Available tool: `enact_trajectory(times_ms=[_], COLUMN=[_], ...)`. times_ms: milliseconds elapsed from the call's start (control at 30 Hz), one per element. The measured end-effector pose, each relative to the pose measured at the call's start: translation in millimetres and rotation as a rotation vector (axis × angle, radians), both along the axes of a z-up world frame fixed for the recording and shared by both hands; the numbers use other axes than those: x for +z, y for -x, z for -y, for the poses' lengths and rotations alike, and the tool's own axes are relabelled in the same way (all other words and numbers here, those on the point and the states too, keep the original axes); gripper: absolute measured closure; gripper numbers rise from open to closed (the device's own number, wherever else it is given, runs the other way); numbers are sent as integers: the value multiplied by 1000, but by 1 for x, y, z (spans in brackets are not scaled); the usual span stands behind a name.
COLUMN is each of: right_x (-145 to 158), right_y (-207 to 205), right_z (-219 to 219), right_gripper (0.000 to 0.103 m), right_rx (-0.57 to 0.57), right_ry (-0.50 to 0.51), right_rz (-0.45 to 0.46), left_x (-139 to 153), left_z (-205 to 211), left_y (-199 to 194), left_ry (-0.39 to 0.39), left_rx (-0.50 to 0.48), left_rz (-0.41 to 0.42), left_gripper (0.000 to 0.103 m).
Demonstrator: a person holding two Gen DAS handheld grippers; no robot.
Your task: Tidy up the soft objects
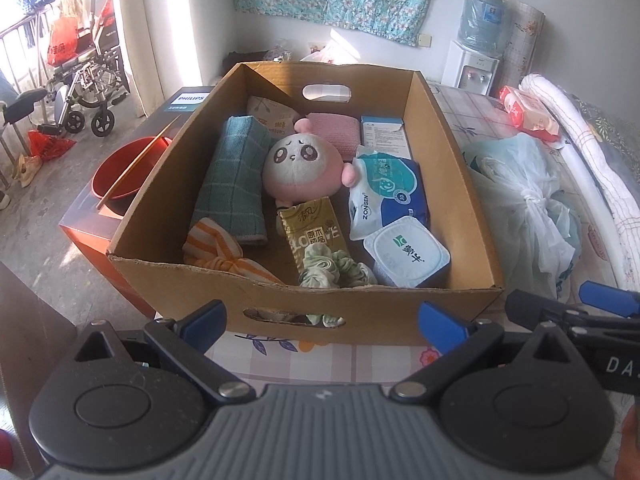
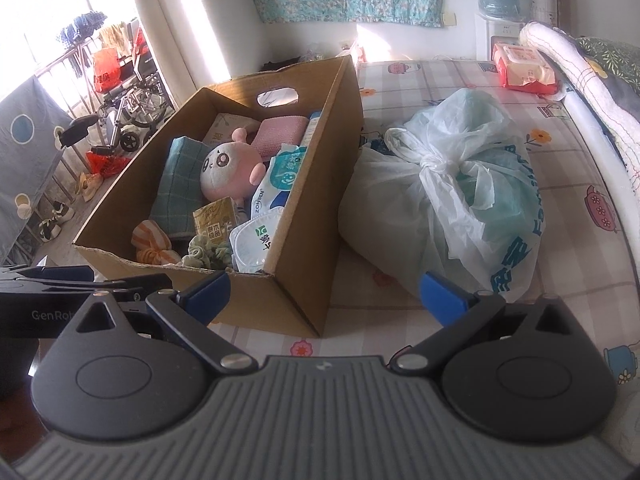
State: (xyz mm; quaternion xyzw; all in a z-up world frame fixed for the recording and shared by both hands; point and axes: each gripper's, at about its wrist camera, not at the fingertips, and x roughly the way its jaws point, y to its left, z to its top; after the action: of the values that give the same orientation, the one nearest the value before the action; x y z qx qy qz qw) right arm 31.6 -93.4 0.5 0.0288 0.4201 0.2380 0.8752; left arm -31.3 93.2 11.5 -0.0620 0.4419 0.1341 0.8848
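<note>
An open cardboard box [image 1: 460, 184] [image 2: 320, 216] stands on the bed. Inside lie a pink and white plush toy [image 1: 300, 164] [image 2: 228, 164], a folded teal towel [image 1: 236, 180] [image 2: 176, 184], a pink cloth [image 1: 334, 132], an orange striped bow [image 1: 216, 248] [image 2: 154, 246], a green scrunchie [image 1: 332, 270] [image 2: 204, 256], tissue packs [image 1: 388, 192] and a yogurt cup [image 1: 408, 256]. My left gripper [image 1: 324, 326] is open and empty before the box's near wall. My right gripper [image 2: 324, 294] is open and empty, near the box's right corner.
A tied white plastic bag [image 2: 448, 196] [image 1: 524, 208] lies right of the box on the patterned bed sheet [image 2: 560, 152]. A red wipes pack [image 2: 524, 68] and rolled quilt [image 2: 576, 80] are at the far right. A red basin [image 1: 124, 172] and a wheelchair [image 1: 88, 84] are left.
</note>
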Motion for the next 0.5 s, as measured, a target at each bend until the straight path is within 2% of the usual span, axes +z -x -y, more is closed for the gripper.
enact_trajectory(times_ms=[500], right_x=[-2], right_y=[-1], right_z=[-10], right_gripper=[1], right_rx=[18], right_ry=[31], right_rz=[-3], left_x=[-5], left_z=[-8], left_y=[3], left_ry=[15], left_rx=[18], left_rz=[-15], left_gripper=[0])
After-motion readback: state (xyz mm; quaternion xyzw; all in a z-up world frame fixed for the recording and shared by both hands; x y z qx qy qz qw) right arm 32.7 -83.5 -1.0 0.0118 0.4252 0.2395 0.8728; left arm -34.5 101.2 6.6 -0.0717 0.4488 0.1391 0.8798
